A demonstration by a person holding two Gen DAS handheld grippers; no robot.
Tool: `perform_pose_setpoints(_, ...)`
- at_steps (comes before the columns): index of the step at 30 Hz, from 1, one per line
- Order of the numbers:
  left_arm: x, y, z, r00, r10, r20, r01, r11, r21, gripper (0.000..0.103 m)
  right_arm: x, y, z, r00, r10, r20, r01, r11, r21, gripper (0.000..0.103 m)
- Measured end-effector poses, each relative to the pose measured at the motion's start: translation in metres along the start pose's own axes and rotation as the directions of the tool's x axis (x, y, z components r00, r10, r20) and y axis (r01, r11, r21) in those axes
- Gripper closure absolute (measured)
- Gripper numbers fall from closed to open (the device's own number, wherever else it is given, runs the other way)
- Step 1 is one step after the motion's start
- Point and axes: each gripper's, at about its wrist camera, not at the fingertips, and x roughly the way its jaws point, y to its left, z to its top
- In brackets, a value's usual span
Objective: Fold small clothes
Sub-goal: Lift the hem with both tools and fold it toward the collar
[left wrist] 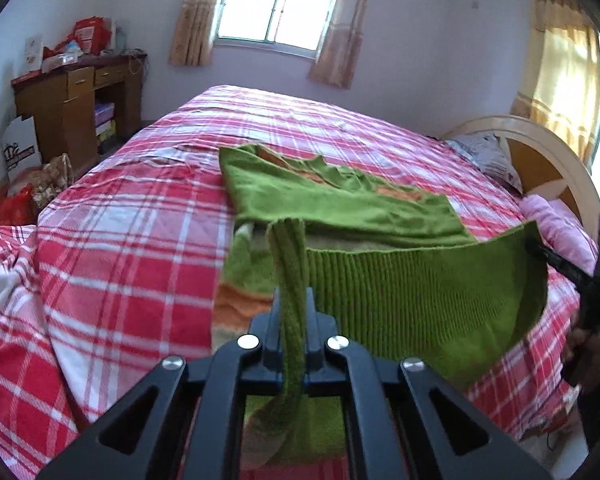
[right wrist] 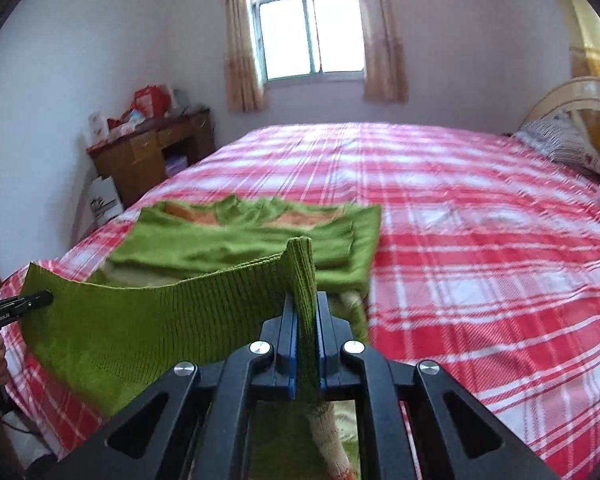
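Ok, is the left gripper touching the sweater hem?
Touching. The left wrist view shows the left gripper shut on a bunched corner of the green sweater hem, knit pinched between both fingers.

A green knit sweater [left wrist: 340, 204] with orange patches lies partly folded on the red plaid bed, sleeves laid across its body, while its ribbed hem [left wrist: 428, 296] is lifted and stretched taut, pinched at 2 corners.

A home bedroom — a wide bed [right wrist: 480, 240] under a red plaid sheet, a curved wooden headboard [left wrist: 540, 152], curtained window [right wrist: 310, 34], and a cluttered wooden table [left wrist: 76, 96] in the corner.
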Motion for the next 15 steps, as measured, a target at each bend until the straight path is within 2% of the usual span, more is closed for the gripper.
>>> perform_pose_setpoints(9, 0.024, -0.002, 0.034, 0.999, 0.053, 0.014, -0.052, 0.998, -0.025, 0.098, 0.017, 0.001, 0.019, 0.996, -0.083, 0.026, 0.083, 0.996, 0.017, 0.097)
perform_pose_setpoints(15, 0.04, 0.0, 0.05, 0.998, 0.066, 0.009, -0.065, 0.997, -0.044, 0.098, 0.036, -0.003, 0.031, 0.994, -0.113, 0.002, 0.113, 0.994, 0.009, 0.097)
